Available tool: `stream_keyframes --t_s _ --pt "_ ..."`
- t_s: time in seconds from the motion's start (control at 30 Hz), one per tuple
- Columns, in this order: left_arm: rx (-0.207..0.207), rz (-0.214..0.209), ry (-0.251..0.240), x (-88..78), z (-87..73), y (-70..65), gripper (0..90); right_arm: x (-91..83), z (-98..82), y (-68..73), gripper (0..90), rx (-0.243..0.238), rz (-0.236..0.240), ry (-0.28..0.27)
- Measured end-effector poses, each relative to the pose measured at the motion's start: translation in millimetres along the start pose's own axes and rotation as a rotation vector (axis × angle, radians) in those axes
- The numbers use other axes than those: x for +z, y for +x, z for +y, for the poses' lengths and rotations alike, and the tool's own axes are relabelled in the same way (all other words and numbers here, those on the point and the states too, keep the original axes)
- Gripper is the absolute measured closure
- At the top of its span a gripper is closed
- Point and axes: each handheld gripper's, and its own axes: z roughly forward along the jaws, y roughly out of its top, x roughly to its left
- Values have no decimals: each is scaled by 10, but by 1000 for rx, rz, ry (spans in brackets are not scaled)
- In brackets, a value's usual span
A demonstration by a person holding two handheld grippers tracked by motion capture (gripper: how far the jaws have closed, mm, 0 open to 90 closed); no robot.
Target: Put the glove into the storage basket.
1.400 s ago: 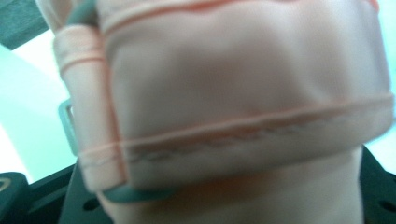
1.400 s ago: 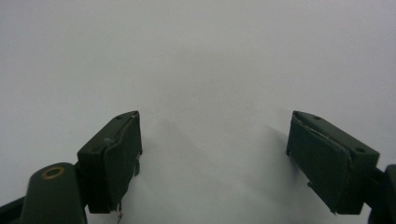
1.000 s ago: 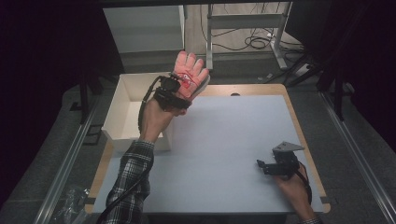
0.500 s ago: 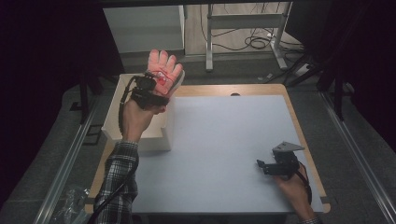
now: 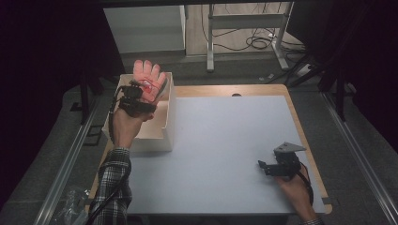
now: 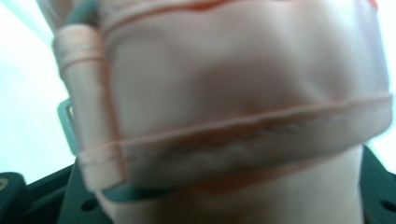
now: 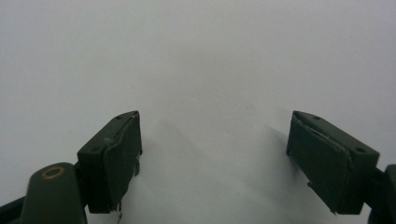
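The left tongs (image 5: 141, 96) are clamped on a pink glove (image 5: 149, 79), holding it up over the open white box (image 5: 166, 124) that stands at the bench's (image 5: 225, 140) far left corner. The hand looks poised to drop the glove inside, I'd say, since it hangs above the box's opening rather than off to one side. The glove stands fingers-up, spread like a raised palm, gripped low down near the cuff so the rest hangs free of the jaws. From the left gripper view the glove (image 6: 243, 93) is pressed right up against the camera: soft, pale pink fabric with stitched seams and a rolled hem running across it, a darker orange line along one edge; it looks limp and thin, the sort of thing that will flop once let go. The right tongs (image 5: 270, 168) rest near the bench's near right corner, well apart from the box, jaws wide with nothing between them, the bare bench (image 7: 210, 56) under them, seemingly just waiting.
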Motion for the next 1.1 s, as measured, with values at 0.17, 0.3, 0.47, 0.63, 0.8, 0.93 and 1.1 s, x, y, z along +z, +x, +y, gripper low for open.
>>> stream_keyframes --t_s 0.17,0.3,0.47,0.63,0.8,0.93,1.1 --pt "-13 5 33 205 -80 44 397 0 0 0 183 0 0 0" --pt "-13 8 63 366 -117 51 395 0 0 -1 183 -1 0 0" --pt "-22 11 99 532 -126 28 391 0 0 -1 183 -1 0 0" --pt "-13 27 154 667 -116 -10 387 0 0 -1 183 -1 0 0" --pt "-5 44 224 798 -90 -51 376 0 0 -1 183 -1 0 0" --pt "-3 52 259 847 -50 -67 366 0 0 -1 183 -1 0 0" --pt "-5 55 309 943 -4 -101 341 0 0 0 183 0 0 0"
